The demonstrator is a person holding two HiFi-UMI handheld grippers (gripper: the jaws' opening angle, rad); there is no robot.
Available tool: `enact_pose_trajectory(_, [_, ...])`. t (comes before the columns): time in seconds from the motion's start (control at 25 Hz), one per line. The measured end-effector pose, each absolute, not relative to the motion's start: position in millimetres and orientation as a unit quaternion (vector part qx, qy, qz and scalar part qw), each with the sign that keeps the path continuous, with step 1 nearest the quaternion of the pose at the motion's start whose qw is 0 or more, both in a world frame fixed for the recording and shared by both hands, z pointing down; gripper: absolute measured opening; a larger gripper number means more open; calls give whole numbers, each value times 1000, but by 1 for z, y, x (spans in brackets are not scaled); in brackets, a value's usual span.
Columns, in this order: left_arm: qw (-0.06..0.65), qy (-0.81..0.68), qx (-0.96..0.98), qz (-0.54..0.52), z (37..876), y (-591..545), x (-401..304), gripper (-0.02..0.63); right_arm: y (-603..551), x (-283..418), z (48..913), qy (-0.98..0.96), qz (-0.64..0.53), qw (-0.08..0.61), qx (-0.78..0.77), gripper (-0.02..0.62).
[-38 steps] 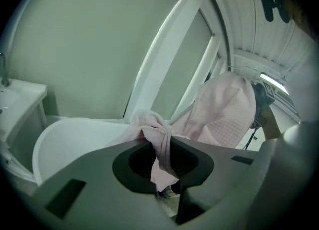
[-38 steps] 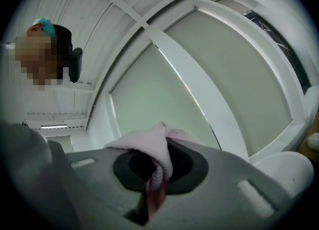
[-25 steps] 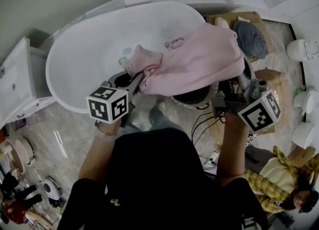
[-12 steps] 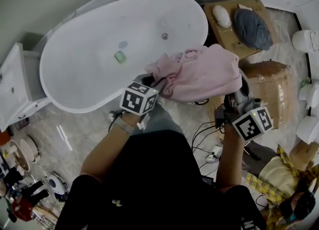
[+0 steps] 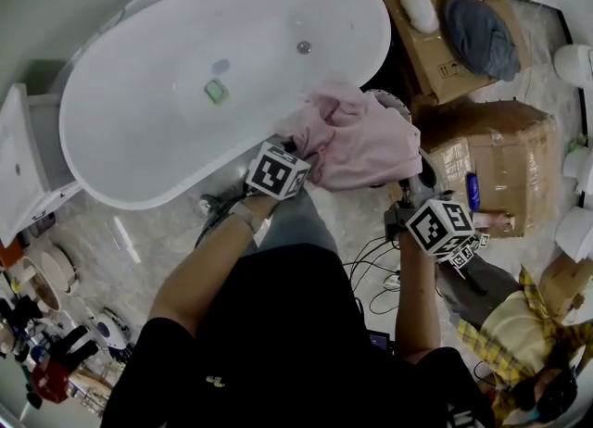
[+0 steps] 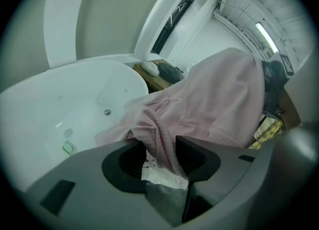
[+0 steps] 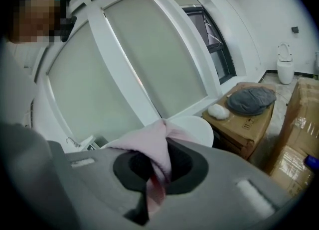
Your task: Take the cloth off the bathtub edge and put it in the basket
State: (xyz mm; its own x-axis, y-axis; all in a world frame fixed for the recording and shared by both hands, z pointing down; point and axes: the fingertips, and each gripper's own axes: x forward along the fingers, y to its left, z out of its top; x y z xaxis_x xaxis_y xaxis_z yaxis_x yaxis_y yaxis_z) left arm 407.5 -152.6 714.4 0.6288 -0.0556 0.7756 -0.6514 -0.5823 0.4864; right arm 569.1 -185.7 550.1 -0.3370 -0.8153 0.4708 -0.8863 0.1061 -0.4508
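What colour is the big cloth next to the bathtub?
Pale pink. The cloth shows best in the left gripper view.

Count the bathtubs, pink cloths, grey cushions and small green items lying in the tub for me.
Bathtub: 1
Pink cloth: 1
Grey cushion: 1
Small green item: 1
Total: 4

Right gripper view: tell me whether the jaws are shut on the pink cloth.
Yes, the right gripper has its jaws closed together, with a fold of the pink cloth pinched between them.
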Motion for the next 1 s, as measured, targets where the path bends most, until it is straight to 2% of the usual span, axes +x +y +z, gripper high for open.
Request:
enact_pose_trajectory(0.36, [427,-181,783,415,775,-143,429,302,-188,603,695,-694,394,144,586,21])
enact_pose_trajectory(0.8, [442,-178,778,409,802,-144,428,305,-190,631,859,-638,439,260,577,26])
enact_pose_trajectory(1.0, [447,-185,774,408,806,-138,422,305,-175,643,908,-601,476,300,567,65])
